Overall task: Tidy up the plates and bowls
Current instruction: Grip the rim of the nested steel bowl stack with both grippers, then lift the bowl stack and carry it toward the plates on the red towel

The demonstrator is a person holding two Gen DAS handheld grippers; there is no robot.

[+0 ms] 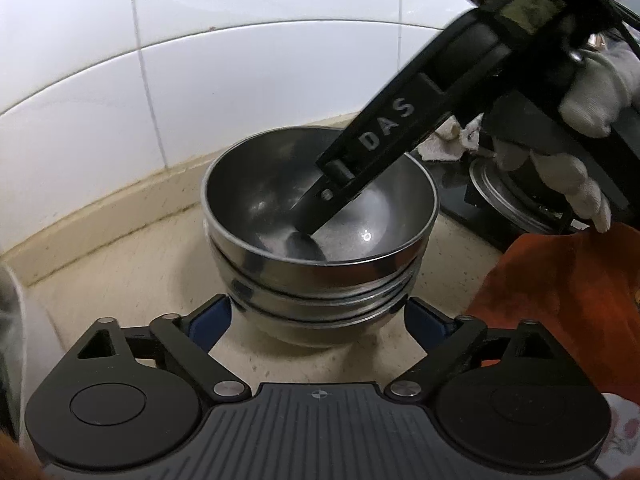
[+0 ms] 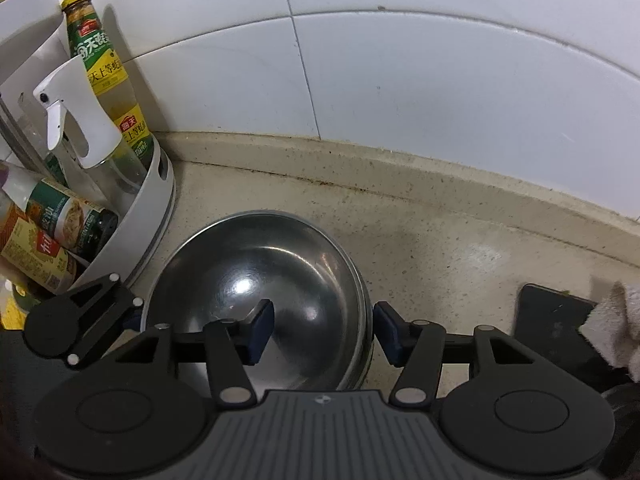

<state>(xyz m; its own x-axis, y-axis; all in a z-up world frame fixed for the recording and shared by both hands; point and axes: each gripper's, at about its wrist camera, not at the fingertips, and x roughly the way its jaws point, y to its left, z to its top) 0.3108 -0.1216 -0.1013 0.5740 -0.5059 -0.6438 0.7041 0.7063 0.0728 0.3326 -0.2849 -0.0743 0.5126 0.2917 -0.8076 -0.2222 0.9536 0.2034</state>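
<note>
Several steel bowls (image 1: 320, 248) sit nested in one stack on the pale stone counter (image 1: 132, 280), close to the raised edge under the white wall tiles (image 1: 240, 80). The left gripper (image 1: 318, 318) is low at the near side of the stack, its jaws spread wide; the blue pads (image 1: 210, 322) stand on either side of the lowest bowls, and whether they touch the metal I cannot tell.

From the upper right the right gripper (image 2: 324, 332) reaches down over the stack. In the left wrist view one of its black fingers, marked "DAS", goes down into the top bowl, almost to the bottom. In the right wrist view its jaws are fairly wide and straddle the right wall of the top bowl: one pad is inside the bowl, the other is outside, just beside the rim. A clear gap shows between each pad and the wall, so nothing is clamped. A white-gloved hand (image 1: 580, 108) holds this tool.

To the left of the bowls, in the right wrist view, stands a white rack (image 2: 160, 200) with a yellow-labelled sauce bottle (image 2: 108, 76), a white spray bottle (image 2: 76, 120) and other bottles. A black stove (image 2: 548, 320) with a white rag (image 2: 616, 328) on it lies to the right, and an orange cloth (image 1: 560, 300) lies at the right in the left wrist view.
</note>
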